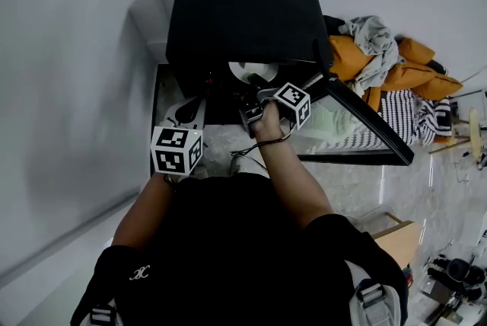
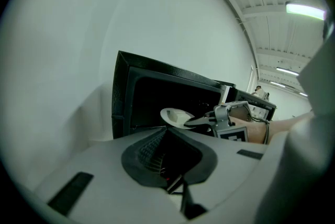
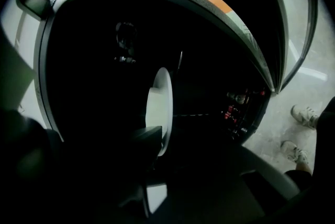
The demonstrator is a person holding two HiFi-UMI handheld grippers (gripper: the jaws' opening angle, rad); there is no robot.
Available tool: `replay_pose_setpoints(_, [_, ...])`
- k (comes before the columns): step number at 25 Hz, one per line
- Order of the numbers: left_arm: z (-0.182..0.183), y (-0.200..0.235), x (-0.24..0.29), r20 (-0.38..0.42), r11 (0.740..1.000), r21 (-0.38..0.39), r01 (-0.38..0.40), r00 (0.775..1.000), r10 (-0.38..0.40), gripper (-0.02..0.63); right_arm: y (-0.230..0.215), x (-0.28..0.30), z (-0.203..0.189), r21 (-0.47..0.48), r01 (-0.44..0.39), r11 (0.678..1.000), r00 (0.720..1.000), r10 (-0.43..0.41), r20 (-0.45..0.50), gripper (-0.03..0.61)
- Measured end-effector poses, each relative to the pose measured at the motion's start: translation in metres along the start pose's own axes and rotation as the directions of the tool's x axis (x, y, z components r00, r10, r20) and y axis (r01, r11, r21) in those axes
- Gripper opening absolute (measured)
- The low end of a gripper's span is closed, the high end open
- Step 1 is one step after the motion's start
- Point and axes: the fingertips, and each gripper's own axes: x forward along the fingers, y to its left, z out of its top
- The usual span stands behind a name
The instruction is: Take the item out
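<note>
A white plate [image 1: 245, 71] sits in the mouth of a black oven-like box [image 1: 243, 12] whose door [image 1: 365, 119] hangs open to the right. My right gripper [image 1: 255, 82] reaches into the opening and is shut on the plate's near rim. In the left gripper view the plate [image 2: 175, 115] carries a pale lump, and the right gripper [image 2: 203, 121] clamps its edge. The right gripper view shows the plate [image 3: 161, 108] edge-on between my jaws [image 3: 153, 139] against the dark cavity. My left gripper [image 1: 186, 113] hangs just left of the opening, shut on nothing [image 2: 167, 144].
A white wall runs along the left. A heap of orange, grey and striped cloth [image 1: 396, 65] lies right of the box. A wooden crate [image 1: 399, 237] stands at the lower right. A person's shoes [image 3: 303, 115] show on the pale floor.
</note>
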Motion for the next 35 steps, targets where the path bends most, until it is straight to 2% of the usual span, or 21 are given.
replay_pose_setpoints(8, [-0.002, 0.002, 0.0, -0.005, 1.0, -0.005, 0.001, 1.0, -0.001, 0.008, 0.0, -0.004, -0.004, 0.005, -0.059, 0.998, 0.998, 0.059, -0.013, 0.034])
replay_pose_setpoints(15, [-0.002, -0.001, 0.004, -0.008, 1.0, 0.005, 0.028, 1.0, -0.028, 0.008, 0.002, -0.01, -0.005, -0.024, -0.069, 0.997, 0.998, 0.069, -0.01, 0.023])
replay_pose_setpoints(25, [-0.004, 0.002, -0.002, -0.008, 0.998, 0.009, 0.054, 0.999, -0.054, 0.008, 0.003, -0.031, -0.019, 0.014, -0.1, 0.995, 0.995, 0.1, -0.001, 0.021])
replay_pose_setpoints(35, [-0.017, -0.004, -0.015, -0.032, 0.992, 0.028, 0.126, 0.992, -0.125, 0.008, 0.005, -0.073, -0.041, 0.029, -0.117, 0.993, 0.993, 0.116, 0.025, 0.021])
